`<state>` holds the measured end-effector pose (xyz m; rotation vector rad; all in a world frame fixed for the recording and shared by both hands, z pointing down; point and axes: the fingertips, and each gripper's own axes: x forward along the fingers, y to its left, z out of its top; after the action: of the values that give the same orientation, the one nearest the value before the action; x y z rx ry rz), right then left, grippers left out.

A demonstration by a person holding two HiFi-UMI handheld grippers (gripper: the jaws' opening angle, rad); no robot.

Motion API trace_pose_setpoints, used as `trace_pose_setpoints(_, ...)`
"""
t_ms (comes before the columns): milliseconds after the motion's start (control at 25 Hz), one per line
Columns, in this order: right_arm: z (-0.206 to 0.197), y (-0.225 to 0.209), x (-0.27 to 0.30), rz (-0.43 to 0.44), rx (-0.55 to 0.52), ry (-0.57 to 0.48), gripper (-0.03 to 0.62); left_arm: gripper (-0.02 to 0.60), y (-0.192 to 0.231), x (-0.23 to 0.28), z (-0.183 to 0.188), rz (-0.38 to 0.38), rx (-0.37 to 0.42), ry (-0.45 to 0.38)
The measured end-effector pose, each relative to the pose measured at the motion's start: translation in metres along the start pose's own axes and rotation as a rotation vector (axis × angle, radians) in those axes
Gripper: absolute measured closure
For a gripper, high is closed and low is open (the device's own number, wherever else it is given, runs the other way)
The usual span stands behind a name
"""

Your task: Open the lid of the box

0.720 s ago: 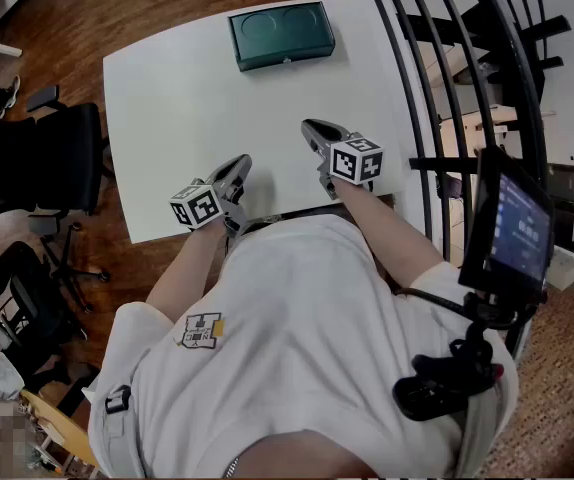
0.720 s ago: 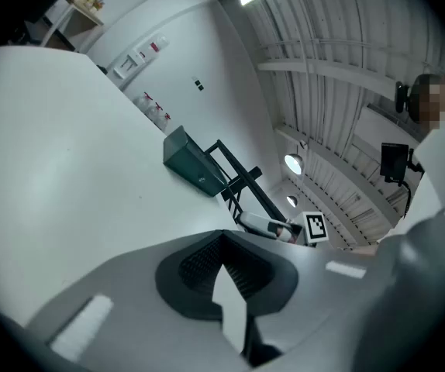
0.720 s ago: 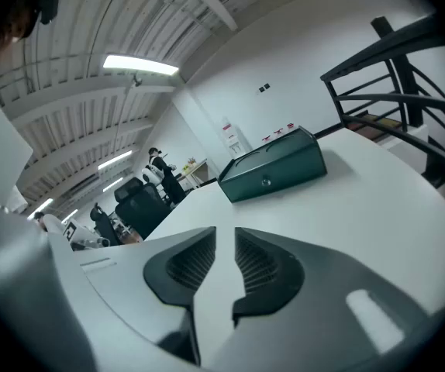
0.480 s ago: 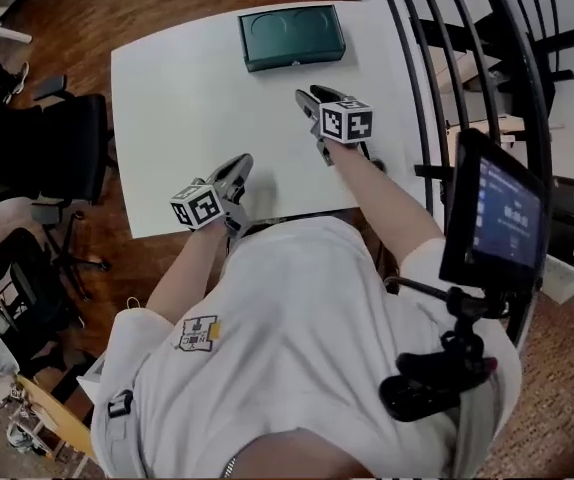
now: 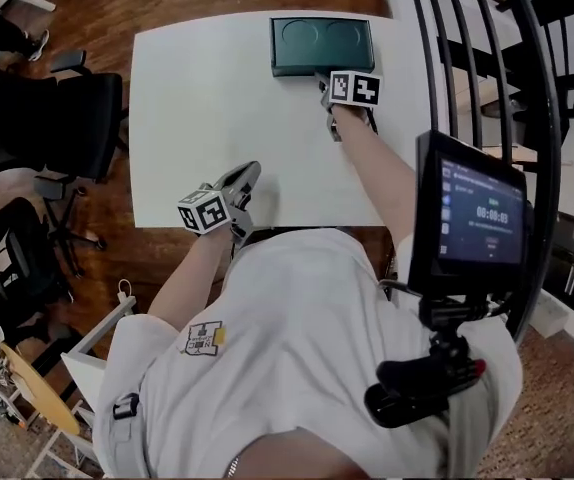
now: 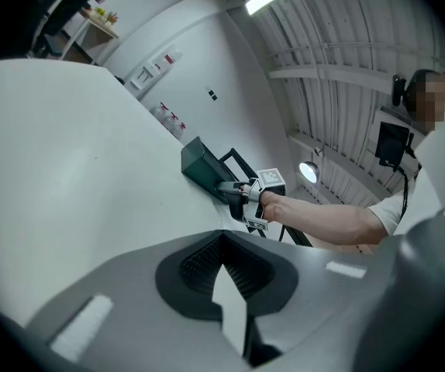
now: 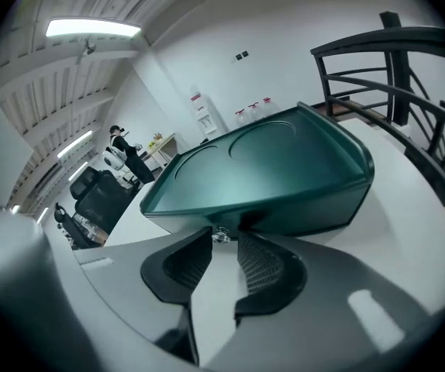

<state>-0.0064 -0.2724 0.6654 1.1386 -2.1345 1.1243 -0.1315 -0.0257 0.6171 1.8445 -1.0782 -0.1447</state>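
The dark green box (image 5: 322,46) lies shut at the far end of the white table (image 5: 207,98); its lid carries two round hollows. My right gripper (image 5: 323,80) is at the box's front side. In the right gripper view the box (image 7: 269,169) fills the frame, and its small metal latch (image 7: 221,235) sits between the tips of the right gripper (image 7: 221,246), whose jaws stand apart and open. My left gripper (image 5: 245,175) rests near the table's near edge, far from the box, open with nothing in it (image 6: 224,262). In the left gripper view the box (image 6: 201,165) shows far off.
A black curved stair railing (image 5: 467,68) runs close along the table's right side. Black office chairs (image 5: 57,118) stand left of the table on the wooden floor. A screen on a mount (image 5: 472,218) hangs at the person's right side.
My right gripper has moved forward across the table, from near the person's body up to the box's front side. The left gripper has stayed near the table's near edge.
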Motion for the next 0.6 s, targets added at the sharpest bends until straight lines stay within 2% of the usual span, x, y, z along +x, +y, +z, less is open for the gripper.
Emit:
trace_pose_setpoints(200,-0.002,-0.004,0.003,0.032,0.009,0.058,0.500,0.588,0.004,0.003,-0.001,0.006,-0.013,-0.014)
trace_pose_setpoints(400,-0.011,-0.004,0.007,0.096,0.148,0.103,0.491,0.588,-0.002,0.007,-0.005,-0.006,-0.007,-0.022)
trace_pose_setpoints(600,-0.009,-0.003,0.008,0.128,0.191,0.111,0.525,0.588,0.000,0.010,0.004,-0.008,0.002,-0.015)
